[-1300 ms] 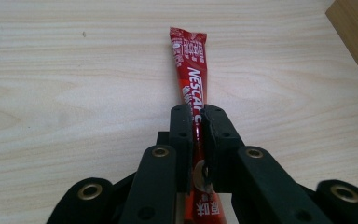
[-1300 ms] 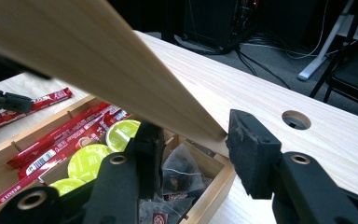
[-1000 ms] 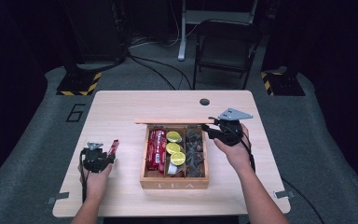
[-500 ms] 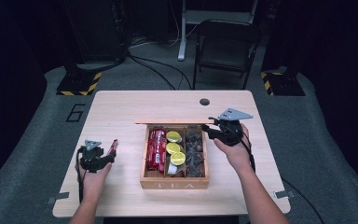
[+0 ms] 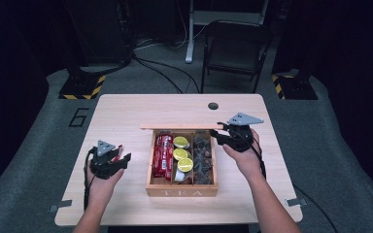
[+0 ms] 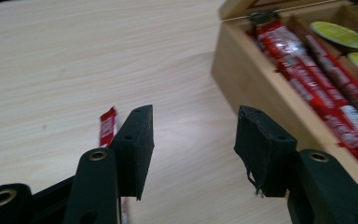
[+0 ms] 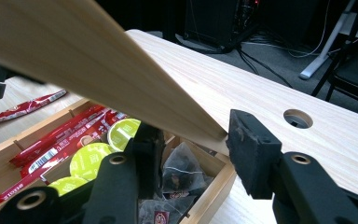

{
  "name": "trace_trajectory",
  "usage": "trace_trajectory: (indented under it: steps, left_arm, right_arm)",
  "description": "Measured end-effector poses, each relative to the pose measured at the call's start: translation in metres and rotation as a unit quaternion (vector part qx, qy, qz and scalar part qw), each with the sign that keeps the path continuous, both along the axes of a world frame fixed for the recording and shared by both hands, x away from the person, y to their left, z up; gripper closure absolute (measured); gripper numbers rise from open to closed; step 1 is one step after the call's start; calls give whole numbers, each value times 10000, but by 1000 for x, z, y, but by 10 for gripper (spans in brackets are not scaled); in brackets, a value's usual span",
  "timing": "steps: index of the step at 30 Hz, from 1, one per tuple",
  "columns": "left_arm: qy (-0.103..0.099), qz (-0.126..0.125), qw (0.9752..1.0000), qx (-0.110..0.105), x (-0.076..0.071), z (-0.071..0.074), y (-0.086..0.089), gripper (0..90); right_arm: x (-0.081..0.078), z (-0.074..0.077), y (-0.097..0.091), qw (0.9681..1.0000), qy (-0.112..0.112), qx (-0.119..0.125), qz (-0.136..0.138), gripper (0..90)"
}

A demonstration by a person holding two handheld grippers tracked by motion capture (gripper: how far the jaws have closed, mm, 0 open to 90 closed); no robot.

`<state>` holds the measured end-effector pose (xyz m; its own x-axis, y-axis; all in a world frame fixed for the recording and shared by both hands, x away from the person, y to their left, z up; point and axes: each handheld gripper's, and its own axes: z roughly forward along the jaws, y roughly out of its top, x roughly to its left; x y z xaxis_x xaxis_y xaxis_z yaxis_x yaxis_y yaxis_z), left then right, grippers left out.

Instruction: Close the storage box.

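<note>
A wooden tea box (image 5: 182, 191) stands mid-table, holding red sachets (image 5: 162, 155), lime-green capsules (image 5: 180, 154) and dark tea bags (image 5: 203, 155). My right gripper (image 5: 215, 135) is shut on the right end of the raised lid (image 5: 175, 127); in the right gripper view the lid's edge (image 7: 98, 60) runs between the jaws of the right gripper (image 7: 196, 133). Left of the box, my left gripper (image 5: 121, 156) hovers just above the table. Its jaws have just been opening, then eased in slightly, and the left gripper (image 6: 193, 140) has nothing between them. A red sachet (image 6: 106, 128) lies loose on the table beside its left jaw.
The box's side wall (image 6: 247, 79) is close on the right of the left gripper. A round cable hole (image 5: 213, 106) sits at the table's far edge. A folding chair (image 5: 235, 48) and floor cables are beyond the table.
The left gripper's jaws have spread and the hand has lifted a little, leaving the red sachet on the table. The right gripper and lid have not moved.
</note>
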<state>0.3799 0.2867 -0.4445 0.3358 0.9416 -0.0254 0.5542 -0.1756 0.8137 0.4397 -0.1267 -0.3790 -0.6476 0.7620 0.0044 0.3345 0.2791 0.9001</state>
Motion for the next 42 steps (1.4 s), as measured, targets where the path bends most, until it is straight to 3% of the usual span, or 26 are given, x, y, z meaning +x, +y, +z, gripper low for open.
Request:
trace_trajectory:
  steps: [3, 8, 11, 14, 27, 42]
  left_arm:
    - [14, -258, 9996, 75, -1, 7, -13, 468]
    - [69, -582, 9981, -180, 1, 16, -27, 470]
    - [122, -633, 9976, -258, 2, 18, -29, 480]
    - [169, -761, 9968, -145, 3, 27, -32, 484]
    - [-167, -896, 9954, -281, 3, 61, -43, 495]
    - [-482, -989, 9938, -174, 6, 87, -54, 496]
  right_arm:
    - [0, 0, 0, 10000, 0, -6, 6, 560]
    - [0, 0, 0, 10000, 5, -17, 20, 560]
    - [0, 0, 0, 10000, 6, -15, 23, 559]
    - [0, 0, 0, 10000, 8, -4, 26, 559]
    - [0, 0, -1, 10000, 45, 22, 25, 558]
    - [-1, -1, -1, 10000, 34, 14, 32, 556]
